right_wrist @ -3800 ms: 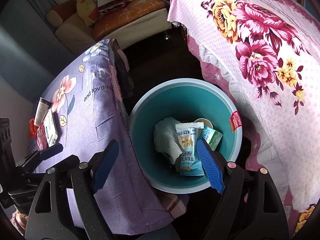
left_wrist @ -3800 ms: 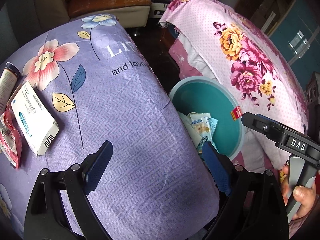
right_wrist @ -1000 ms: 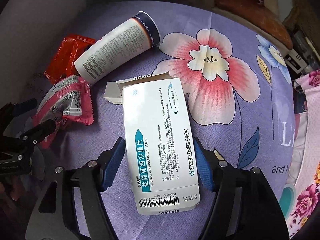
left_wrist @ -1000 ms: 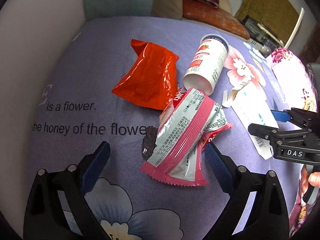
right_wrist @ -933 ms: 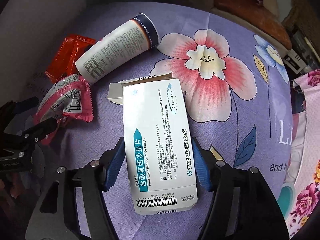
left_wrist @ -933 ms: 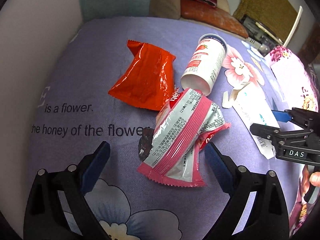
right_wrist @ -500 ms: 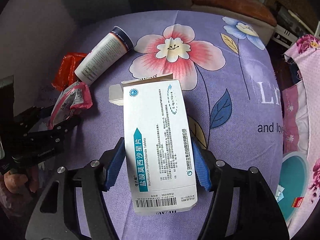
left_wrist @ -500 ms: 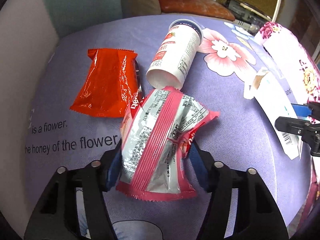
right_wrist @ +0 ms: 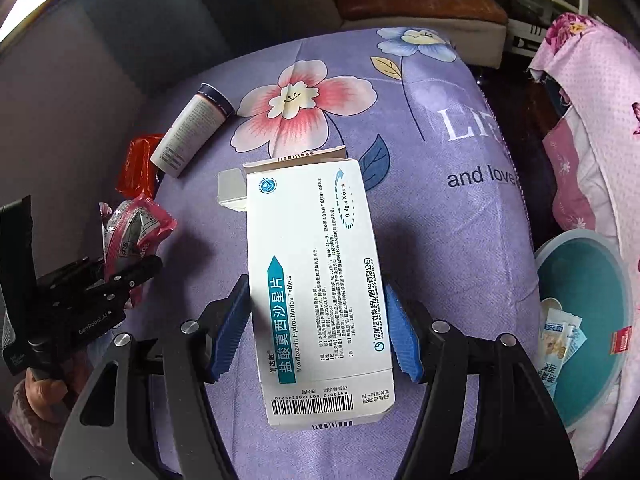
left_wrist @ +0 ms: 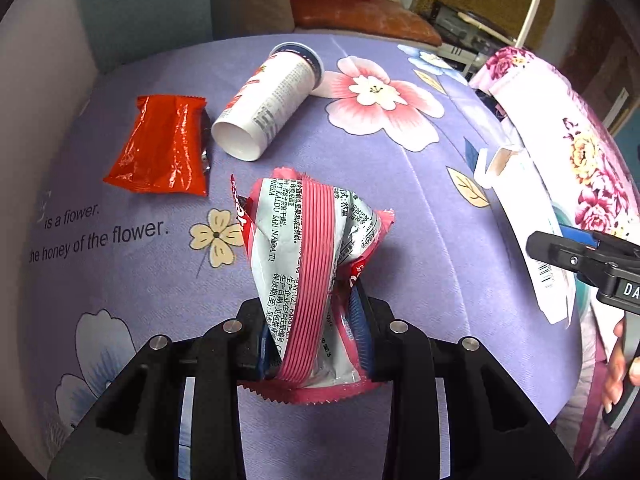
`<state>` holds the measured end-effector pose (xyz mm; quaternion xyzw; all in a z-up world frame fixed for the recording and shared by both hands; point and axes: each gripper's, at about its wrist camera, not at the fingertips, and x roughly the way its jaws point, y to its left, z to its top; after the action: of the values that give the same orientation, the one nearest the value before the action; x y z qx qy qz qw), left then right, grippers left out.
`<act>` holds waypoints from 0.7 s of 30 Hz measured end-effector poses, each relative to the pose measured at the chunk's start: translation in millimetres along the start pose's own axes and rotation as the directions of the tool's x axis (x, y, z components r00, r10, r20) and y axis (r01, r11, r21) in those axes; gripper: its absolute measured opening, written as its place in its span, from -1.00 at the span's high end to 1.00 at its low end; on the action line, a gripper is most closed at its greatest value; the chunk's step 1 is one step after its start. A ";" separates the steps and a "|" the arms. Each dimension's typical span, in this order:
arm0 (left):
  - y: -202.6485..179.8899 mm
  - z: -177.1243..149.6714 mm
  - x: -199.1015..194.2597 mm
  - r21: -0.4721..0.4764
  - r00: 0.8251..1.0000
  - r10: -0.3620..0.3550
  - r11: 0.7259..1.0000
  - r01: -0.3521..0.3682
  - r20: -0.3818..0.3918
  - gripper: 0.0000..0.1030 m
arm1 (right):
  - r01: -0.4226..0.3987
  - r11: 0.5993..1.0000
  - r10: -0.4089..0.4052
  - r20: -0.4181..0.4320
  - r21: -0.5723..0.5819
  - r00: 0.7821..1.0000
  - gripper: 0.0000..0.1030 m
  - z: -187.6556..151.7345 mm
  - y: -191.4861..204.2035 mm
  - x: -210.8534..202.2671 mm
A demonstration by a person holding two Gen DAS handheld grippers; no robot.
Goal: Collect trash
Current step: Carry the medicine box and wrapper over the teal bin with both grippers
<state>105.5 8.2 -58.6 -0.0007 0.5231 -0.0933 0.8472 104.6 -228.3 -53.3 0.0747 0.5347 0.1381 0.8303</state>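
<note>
Filling both jaws: wrapper, box.

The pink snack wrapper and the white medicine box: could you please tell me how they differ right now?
The pink snack wrapper is soft, crumpled foil; the white medicine box is a stiff, flat carton with an open end flap. The left gripper pinches the wrapper; the right gripper clamps the box. Both are lifted above the purple cloth.

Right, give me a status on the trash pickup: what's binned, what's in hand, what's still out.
Binned: a few packets already lie in the teal bin. In hand: the left gripper is shut on the pink snack wrapper, and the right gripper is shut on the white tablet box, both over the purple cloth. Still out: the orange wrapper and the white cup lying on its side.
</note>
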 end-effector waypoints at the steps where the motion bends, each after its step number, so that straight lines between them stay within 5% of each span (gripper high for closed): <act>1: -7.1 -1.0 -0.9 0.009 1.000 -0.007 1.000 0.007 -0.001 0.34 | 0.004 1.000 -0.004 0.010 0.009 1.000 -0.19 -3.7 -4.4 -5.0; 21: -160.0 2.8 -6.6 0.208 0.994 -0.110 0.972 0.110 -0.012 0.33 | 0.037 0.980 -0.075 0.186 0.196 0.980 -0.19 -55.2 -106.6 -83.7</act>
<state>80.0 -148.3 -35.7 0.0592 0.5097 -0.1945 0.8360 37.8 -356.9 -32.6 0.1522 0.4645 0.0544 0.8707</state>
